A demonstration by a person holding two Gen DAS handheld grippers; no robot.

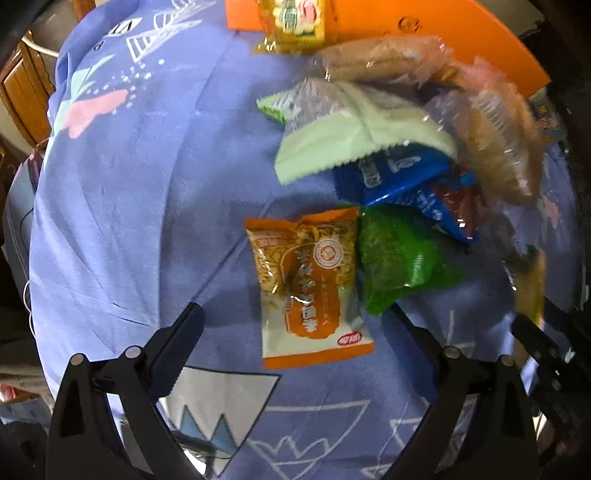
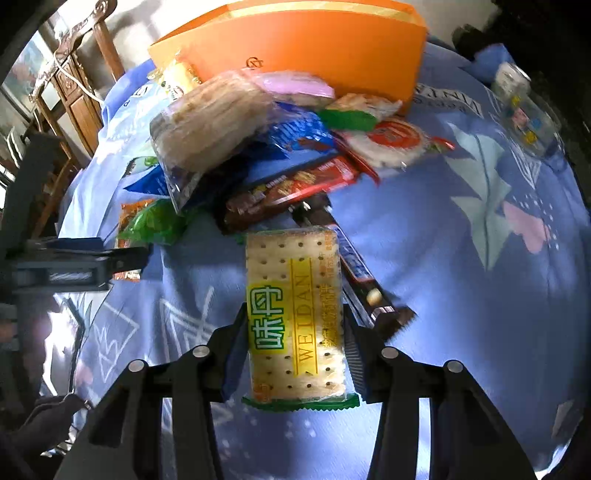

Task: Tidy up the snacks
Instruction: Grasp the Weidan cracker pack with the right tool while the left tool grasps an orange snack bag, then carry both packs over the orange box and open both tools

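A pile of snack packets lies on a blue patterned cloth in front of an orange box (image 2: 314,40). In the left wrist view my left gripper (image 1: 295,325) is open, its jaws wide on either side of an orange-and-white snack packet (image 1: 310,280) lying flat. A green packet (image 1: 399,266), blue packets (image 1: 399,177) and a pale green packet (image 1: 343,140) lie beyond it. In the right wrist view my right gripper (image 2: 295,332) is shut on a WEIDAN cracker packet (image 2: 295,314) and holds it above the cloth. The left gripper shows at the left edge there (image 2: 74,266).
A clear wrapped stack of crackers (image 2: 210,122) tops the pile, with red and blue packets (image 2: 295,184) under it. A yellow packet (image 1: 295,22) leans on the orange box (image 1: 443,33). A clear plastic item (image 2: 524,107) lies at the far right. Wooden furniture (image 2: 77,85) stands beyond the table.
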